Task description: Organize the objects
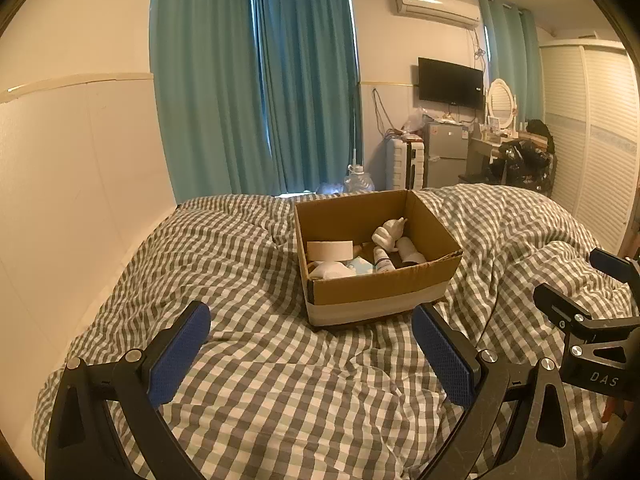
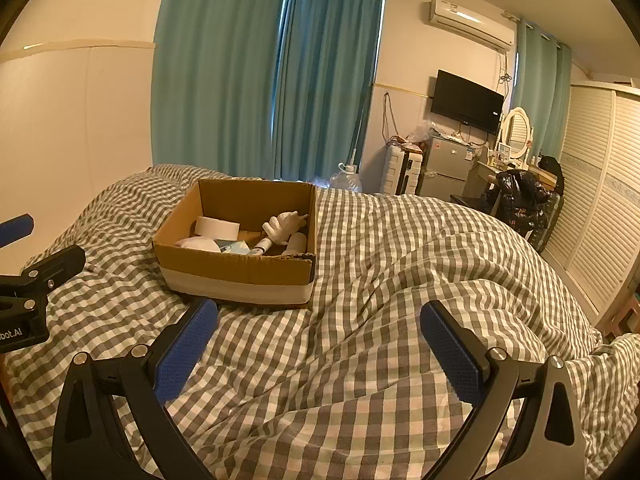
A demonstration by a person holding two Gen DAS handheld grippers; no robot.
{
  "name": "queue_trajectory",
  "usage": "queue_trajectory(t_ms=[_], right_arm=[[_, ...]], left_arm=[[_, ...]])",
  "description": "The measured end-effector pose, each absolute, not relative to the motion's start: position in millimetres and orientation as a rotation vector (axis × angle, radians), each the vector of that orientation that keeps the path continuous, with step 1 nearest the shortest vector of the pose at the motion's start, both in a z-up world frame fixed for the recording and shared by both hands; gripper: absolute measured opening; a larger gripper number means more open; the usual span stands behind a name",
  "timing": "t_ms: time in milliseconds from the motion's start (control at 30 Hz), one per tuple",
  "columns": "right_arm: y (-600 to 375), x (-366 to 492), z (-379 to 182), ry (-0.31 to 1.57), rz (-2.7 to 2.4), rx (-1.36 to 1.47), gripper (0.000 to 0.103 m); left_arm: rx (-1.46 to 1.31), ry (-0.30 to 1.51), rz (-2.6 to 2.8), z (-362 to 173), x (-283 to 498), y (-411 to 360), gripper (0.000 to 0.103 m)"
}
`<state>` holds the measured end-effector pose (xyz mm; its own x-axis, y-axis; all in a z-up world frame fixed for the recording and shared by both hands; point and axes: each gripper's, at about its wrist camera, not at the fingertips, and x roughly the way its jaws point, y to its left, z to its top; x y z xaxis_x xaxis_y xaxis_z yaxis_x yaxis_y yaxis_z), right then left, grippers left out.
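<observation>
Teal curtains (image 1: 256, 92) drawn across the window, cream walls (image 1: 72, 168) glowing warm. On the far wall an air conditioner (image 1: 436, 6) hangs above a dark television (image 1: 450, 83) (screen off). Louvred wardrobe doors (image 2: 600, 208) line the right side.

Open cardboard box (image 1: 376, 292) sits on the checked bed; inside lie bottles (image 1: 410, 251), a white roll (image 1: 329, 251) and a white figurine (image 1: 387, 232).

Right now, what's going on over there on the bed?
Nobody is handling anything. Both claws are open and empty above the checked duvet: the left claw faces the cardboard box, the right claw sits beside it. The box already holds a white tape roll, a white figurine, small bottles and other bits.
</observation>
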<state>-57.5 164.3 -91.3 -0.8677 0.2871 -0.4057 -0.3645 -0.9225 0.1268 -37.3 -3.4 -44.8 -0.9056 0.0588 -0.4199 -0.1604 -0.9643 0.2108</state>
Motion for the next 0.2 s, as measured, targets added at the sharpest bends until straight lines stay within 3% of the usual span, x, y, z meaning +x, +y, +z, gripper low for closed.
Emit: queue_trajectory(t_ms=[200], right_arm=[[164.5, -57.2, -92.7, 0.28, 2.733, -0.55, 0.102]], left_arm=[[-0.615, 0.387, 2.935, -45.8, -34.9, -1.5, 0.103]])
